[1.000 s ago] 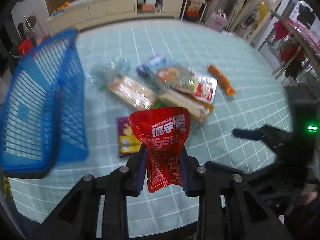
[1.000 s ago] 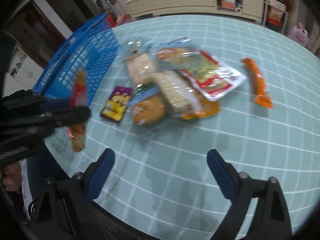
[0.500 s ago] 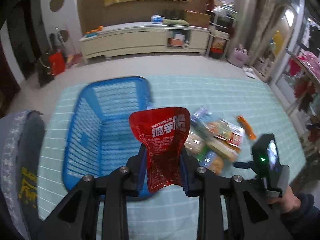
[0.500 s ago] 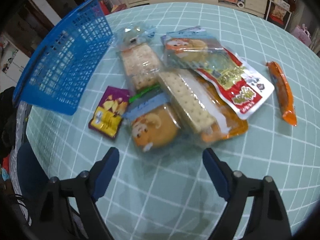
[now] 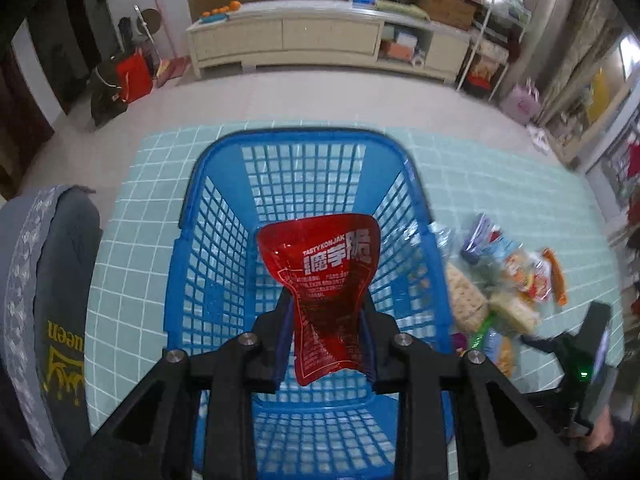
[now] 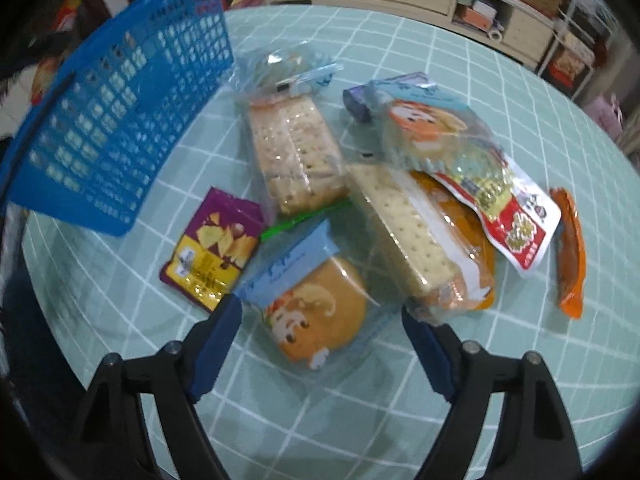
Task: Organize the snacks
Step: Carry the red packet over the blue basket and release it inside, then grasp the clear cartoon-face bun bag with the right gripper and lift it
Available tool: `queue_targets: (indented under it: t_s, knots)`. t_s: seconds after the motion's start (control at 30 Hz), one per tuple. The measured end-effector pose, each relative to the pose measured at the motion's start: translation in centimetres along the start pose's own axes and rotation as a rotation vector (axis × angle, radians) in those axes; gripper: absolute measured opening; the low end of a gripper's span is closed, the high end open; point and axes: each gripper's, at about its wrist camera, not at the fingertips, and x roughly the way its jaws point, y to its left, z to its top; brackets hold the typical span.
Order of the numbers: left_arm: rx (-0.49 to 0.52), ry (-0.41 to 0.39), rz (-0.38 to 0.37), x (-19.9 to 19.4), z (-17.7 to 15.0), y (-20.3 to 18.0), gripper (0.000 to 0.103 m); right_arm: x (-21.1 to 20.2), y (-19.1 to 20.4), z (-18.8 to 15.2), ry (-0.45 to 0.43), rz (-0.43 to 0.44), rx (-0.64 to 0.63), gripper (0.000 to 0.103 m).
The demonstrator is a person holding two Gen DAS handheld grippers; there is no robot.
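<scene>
My left gripper is shut on a red konjak packet, which hangs upright over the inside of the blue mesh basket. In the right wrist view my right gripper stands open low over the table. Its pads flank a clear-wrapped round bun packet without pressing on it. Around the bun lie a purple chip packet, two cracker packs, a red-and-white packet and an orange stick snack. The basket stands to their left.
The table has a pale green checked cloth, and its near edge is close below the right gripper. A grey chair back stands left of the basket. A long low cabinet lines the far wall.
My left gripper carried the red packet leftwards from the snack pile to above the basket. My right gripper came down closer over the bun packet and its jaws narrowed a little.
</scene>
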Motion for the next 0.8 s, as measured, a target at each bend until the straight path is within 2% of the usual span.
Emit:
queue_targets:
  t_s: [0.17,0.27,0.37,0.4,0.47,0.57,0.8]
  knots:
    - [0.022,0.044,0.005,2.4,0.4,-0.1,0.028,0.5,0.2,0.9,0.007,0.001,0.000,0.086]
    - [0.035,0.040,0.014,3.2,0.8,-0.5,0.032,0.7,-0.1,1.3,0.007,0.006,0.024,0.086]
    - [0.045,0.038,0.008,3.7,0.9,-0.7,0.055,0.5,-0.1,1.1,0.001,-0.010,0.001,0.085]
    - [0.049,0.032,0.011,3.7,0.9,-0.8,0.057,0.6,0.1,1.0,-0.005,-0.014,-0.013,0.082]
    - [0.053,0.024,0.023,3.6,0.7,-0.8,0.057,0.7,0.3,0.5,-0.002,-0.009,-0.020,0.061]
    - [0.042,0.021,0.042,3.3,0.1,-0.5,0.057,0.8,0.9,-0.1,-0.019,-0.021,-0.029,0.059]
    - [0.037,-0.027,0.013,0.9,-2.1,0.0,0.057,-0.7,1.3,-1.4,-0.047,0.009,0.014,0.058]
